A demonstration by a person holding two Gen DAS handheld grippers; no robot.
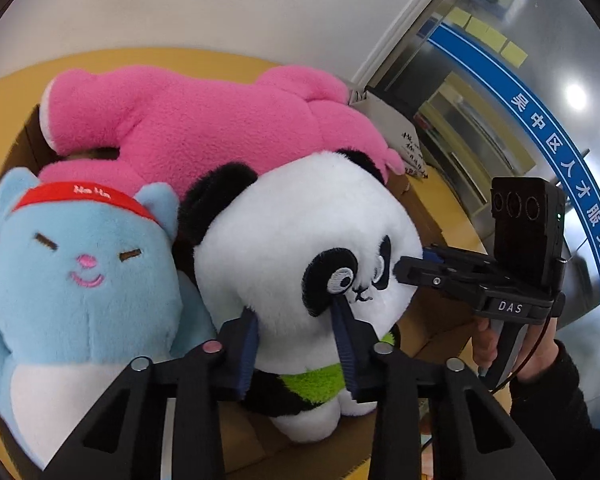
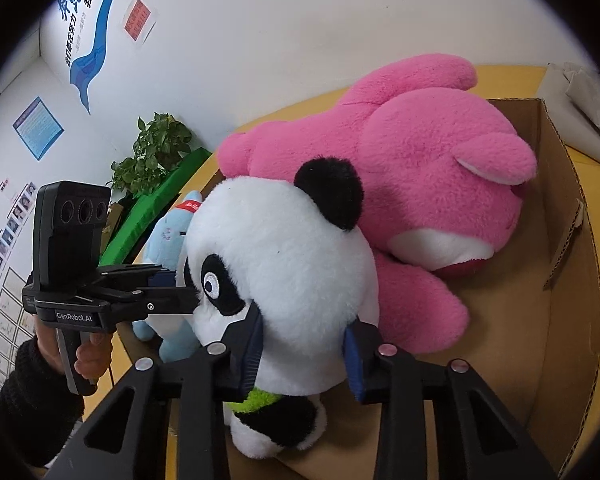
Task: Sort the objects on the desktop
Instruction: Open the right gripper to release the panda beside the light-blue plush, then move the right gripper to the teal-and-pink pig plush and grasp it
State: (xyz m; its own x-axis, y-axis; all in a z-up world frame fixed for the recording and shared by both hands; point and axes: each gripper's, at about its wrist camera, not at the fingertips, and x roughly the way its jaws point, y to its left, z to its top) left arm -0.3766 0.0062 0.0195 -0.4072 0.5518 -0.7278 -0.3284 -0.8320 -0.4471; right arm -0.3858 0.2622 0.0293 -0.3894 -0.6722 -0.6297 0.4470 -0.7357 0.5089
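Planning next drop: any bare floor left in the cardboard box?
One patch: bare box floor between the pink plush, the panda and the box's right wall. Elsewhere crowded: blue plush, panda and pink plush press together; left gripper and right gripper both clamp the panda.

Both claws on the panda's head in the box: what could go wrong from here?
1. Both the left claw and the right claw pinch only the soft fur of the white-and-black plush panda, so either could slip.
2. The pink plush bear and the blue plush cat press against it and may shift or drag.
3. The brown cardboard box may move too.
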